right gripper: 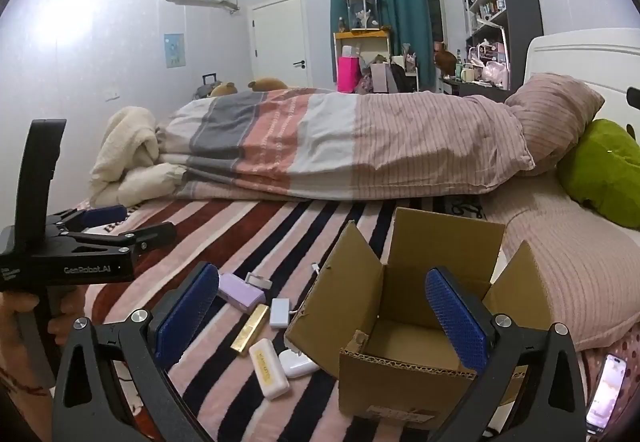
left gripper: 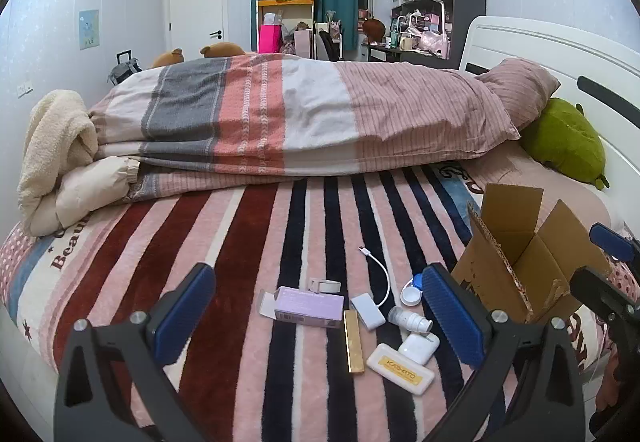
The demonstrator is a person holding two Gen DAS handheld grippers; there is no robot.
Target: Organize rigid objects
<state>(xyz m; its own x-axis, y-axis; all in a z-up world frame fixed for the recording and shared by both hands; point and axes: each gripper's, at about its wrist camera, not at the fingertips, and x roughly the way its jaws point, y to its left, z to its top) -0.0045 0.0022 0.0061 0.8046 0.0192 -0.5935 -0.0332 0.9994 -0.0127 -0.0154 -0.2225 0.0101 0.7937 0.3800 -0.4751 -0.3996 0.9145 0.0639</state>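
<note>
The small rigid things, among them a gold bar-shaped case (left gripper: 353,341), a white earbud case (left gripper: 419,348) and a purple box (left gripper: 310,306), lie clustered on the striped bed blanket (left gripper: 248,242), just left of the cardboard box (right gripper: 404,330). Left tongs (left gripper: 320,318) and right tongs (right gripper: 322,316) both gape, grasping nothing. On soft bedding the box could tip, or smooth cases could slip. The box looks empty.

Left wrist view low over striped blanket (left gripper: 248,242), facing headboard-side bedding, right wrist view just beside, close above cardboard box (right gripper: 400,366), both sharing small items, box, room beyond
</note>
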